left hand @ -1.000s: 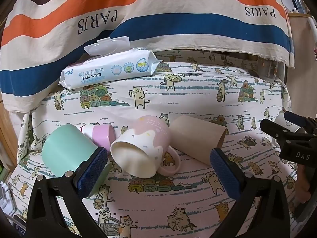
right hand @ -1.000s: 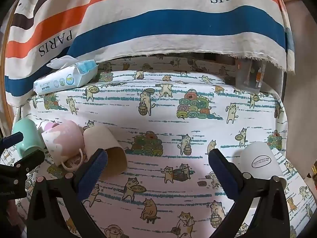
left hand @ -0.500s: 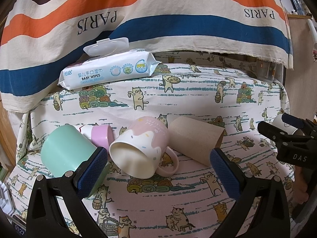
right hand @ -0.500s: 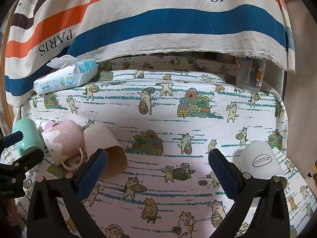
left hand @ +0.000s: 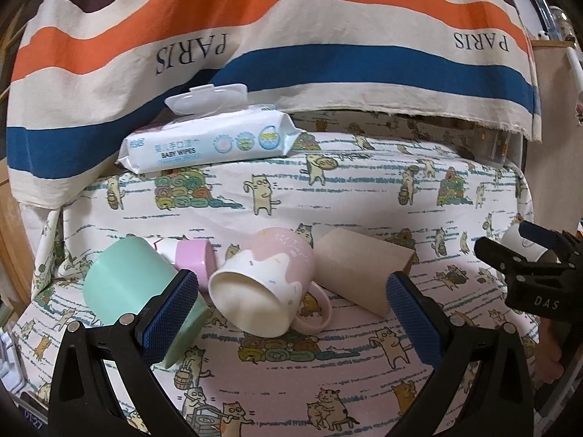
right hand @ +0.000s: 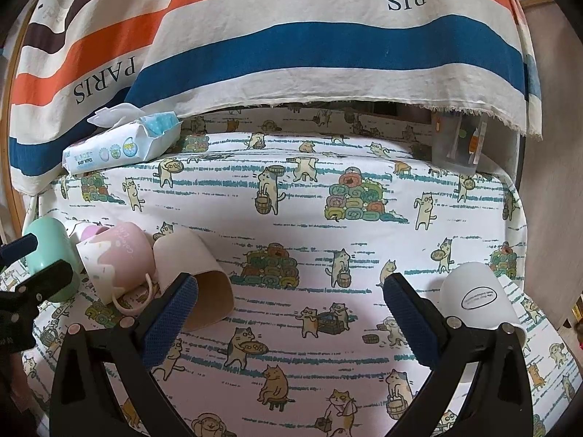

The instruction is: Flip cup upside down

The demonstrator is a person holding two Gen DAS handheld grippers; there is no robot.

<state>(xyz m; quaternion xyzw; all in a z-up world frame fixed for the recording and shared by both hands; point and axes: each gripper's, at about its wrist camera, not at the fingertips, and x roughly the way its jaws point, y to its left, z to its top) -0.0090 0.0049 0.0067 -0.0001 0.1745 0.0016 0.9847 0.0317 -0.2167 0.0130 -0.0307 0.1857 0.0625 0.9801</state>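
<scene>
A pink and white mug [left hand: 266, 284] lies on its side, mouth toward me, handle at the lower right. A mint green cup [left hand: 127, 284], a small pink cup [left hand: 193, 256] and a tan paper cup [left hand: 364, 273] lie on their sides around it. My left gripper [left hand: 291, 313] is open and empty, its fingers either side of the mug, a little short of it. My right gripper [right hand: 288, 313] is open and empty over the cloth. A white paper cup [right hand: 477, 298] stands upside down by its right finger. The lying cups show at the left of the right wrist view [right hand: 120, 262].
A cat-print cloth [right hand: 309, 218] covers the table. A pack of baby wipes [left hand: 211, 142] with its lid open lies at the back left. A striped PARIS towel [left hand: 291, 36] hangs behind. A clear container [right hand: 455, 145] stands at the back right.
The left gripper has eased slightly closer to the mug. The right gripper has barely moved. No cup has shifted.
</scene>
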